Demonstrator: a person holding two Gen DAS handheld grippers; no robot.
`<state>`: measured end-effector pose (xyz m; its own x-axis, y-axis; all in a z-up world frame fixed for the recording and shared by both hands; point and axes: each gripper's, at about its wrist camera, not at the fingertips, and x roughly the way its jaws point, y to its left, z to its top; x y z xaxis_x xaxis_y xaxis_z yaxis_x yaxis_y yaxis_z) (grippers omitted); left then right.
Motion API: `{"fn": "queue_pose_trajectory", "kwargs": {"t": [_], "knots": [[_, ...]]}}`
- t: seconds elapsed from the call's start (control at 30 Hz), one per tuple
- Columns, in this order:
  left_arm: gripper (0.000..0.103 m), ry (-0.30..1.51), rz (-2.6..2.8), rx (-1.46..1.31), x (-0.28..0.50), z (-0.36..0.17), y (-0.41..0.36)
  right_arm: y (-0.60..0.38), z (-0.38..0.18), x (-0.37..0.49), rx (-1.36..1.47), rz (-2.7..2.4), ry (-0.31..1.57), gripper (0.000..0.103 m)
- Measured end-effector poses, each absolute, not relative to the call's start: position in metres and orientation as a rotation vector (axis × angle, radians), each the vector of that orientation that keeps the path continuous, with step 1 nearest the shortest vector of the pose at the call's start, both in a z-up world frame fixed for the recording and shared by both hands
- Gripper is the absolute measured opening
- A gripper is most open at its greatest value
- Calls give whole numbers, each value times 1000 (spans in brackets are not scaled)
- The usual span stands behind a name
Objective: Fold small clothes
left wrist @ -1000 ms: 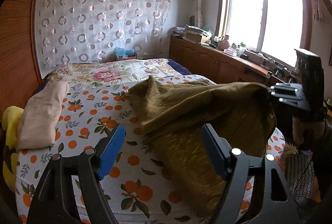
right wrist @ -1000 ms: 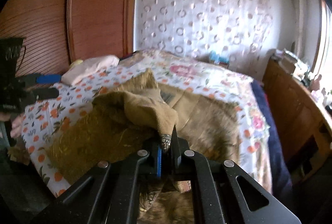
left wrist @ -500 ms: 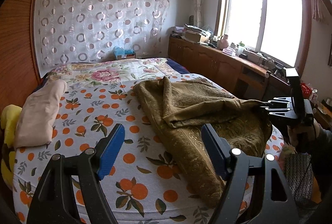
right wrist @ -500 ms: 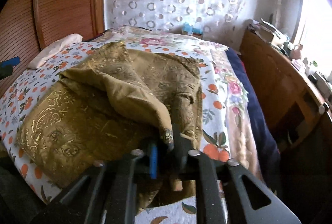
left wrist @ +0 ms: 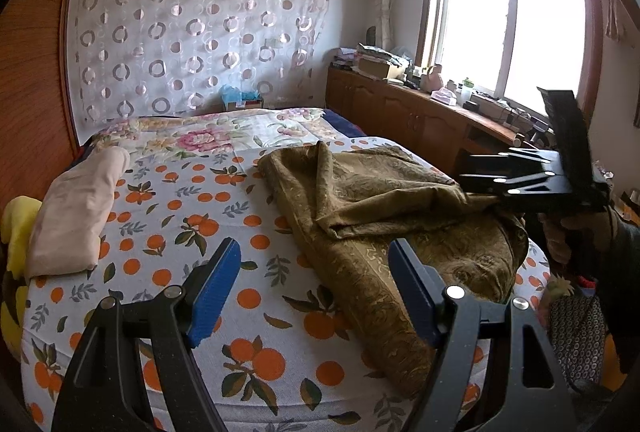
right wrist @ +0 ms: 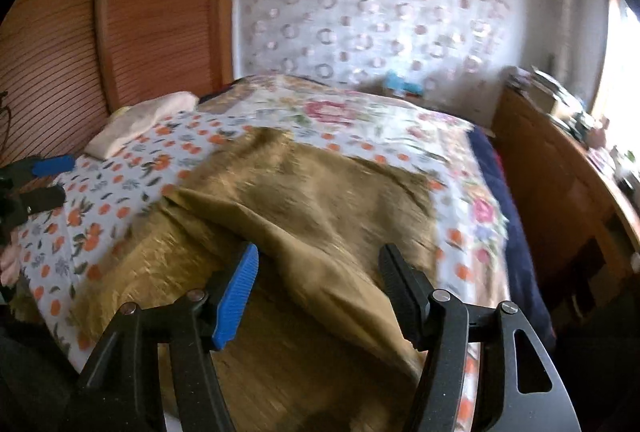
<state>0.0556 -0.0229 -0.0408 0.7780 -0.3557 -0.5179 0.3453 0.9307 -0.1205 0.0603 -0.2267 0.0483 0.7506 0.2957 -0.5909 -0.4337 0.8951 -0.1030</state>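
Note:
An olive-brown garment with a gold pattern lies loosely folded over itself on the bed. The right wrist view shows it blurred, spread under the fingers. My left gripper hovers open over the bed's near edge, just left of the garment, with nothing between its pads. My right gripper is opening. A fold of the garment lies below the gap and the pads do not press it. In the left wrist view the right gripper sits at the garment's right edge, held by a hand.
A folded beige cloth lies at the bed's left side beside a yellow item. A wooden cabinet with clutter runs under the window on the right. Wood panelling stands behind the bed. The left gripper shows at the far left.
The right gripper was shut on the garment's corner and held it up. Its jaws have since parted, the cloth has dropped onto the bed, and the gripper has shifted. The left gripper kept still.

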Motion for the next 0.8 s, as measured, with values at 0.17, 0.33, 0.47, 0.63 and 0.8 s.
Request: {"fn": "queue_pose_trajectory", "kwargs": {"t": [0.17, 0.33, 0.47, 0.63, 0.8], "knots": [[77, 569, -373, -27, 57, -44, -19, -181, 37, 87, -283, 510, 662, 65], [77, 575, -373, -29, 55, -47, -17, -151, 19, 107, -348, 596, 741, 65], [77, 579, -377, -31, 54, -50, -16, -145, 12, 114, -382, 634, 778, 65], [77, 587, -386, -33, 55, -53, -18, -149, 6, 131, -410, 633, 827, 65], [77, 592, -392, -25, 55, -54, -20, -156, 7, 142, -383, 636, 811, 21]]}}
